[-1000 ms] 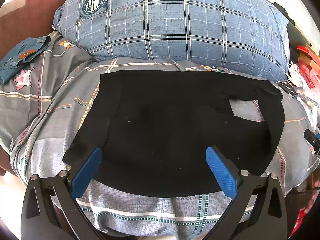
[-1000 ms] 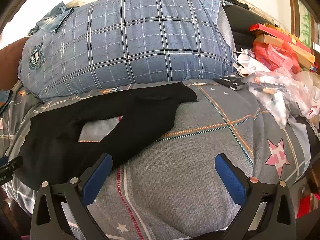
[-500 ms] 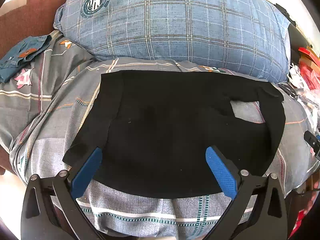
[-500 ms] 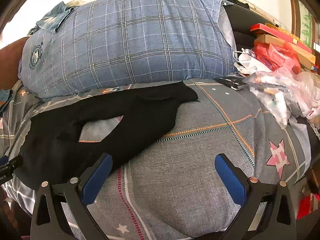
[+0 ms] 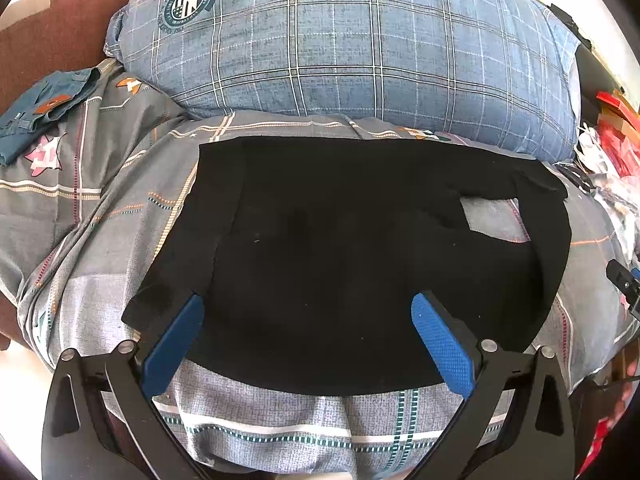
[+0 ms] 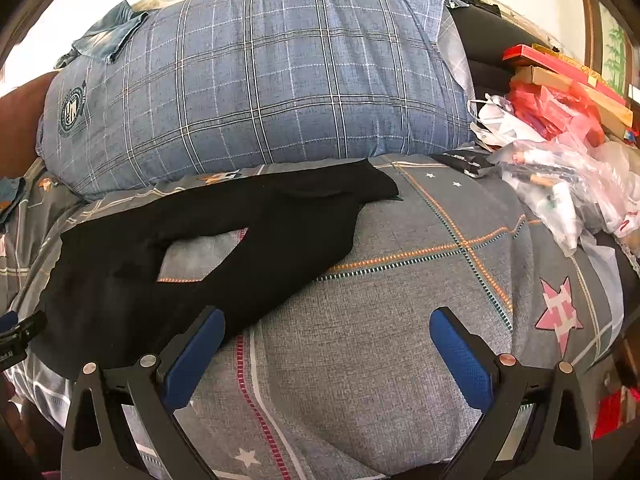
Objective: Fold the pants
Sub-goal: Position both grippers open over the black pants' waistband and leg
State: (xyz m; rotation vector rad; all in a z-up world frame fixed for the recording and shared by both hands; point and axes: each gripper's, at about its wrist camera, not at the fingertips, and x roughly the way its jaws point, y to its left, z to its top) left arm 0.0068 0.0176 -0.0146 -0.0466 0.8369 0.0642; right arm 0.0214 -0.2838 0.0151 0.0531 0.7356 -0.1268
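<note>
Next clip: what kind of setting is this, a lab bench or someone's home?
Most likely a home bedroom. The black pants lie on a bed's grey patterned bedspread, with a big blue plaid pillow behind, and plastic bags and boxes piled alongside. Both grippers, left and right, are open.

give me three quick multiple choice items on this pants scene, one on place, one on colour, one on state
1. Where do the pants lie?
A. on the grey patterned bedspread
B. on top of the blue plaid pillow
C. on the floor

2. What colour are the pants?
A. blue
B. black
C. red

3. How does the left tool stand?
A. shut on the pants
B. open, holding nothing
C. shut and empty

Answers:
1. A, the black cloth is spread on the bedspread, in front of the pillow.
2. B, they are plain black in both views.
3. B, its blue pads stand wide apart over the pants. The right tool is open too.
</note>
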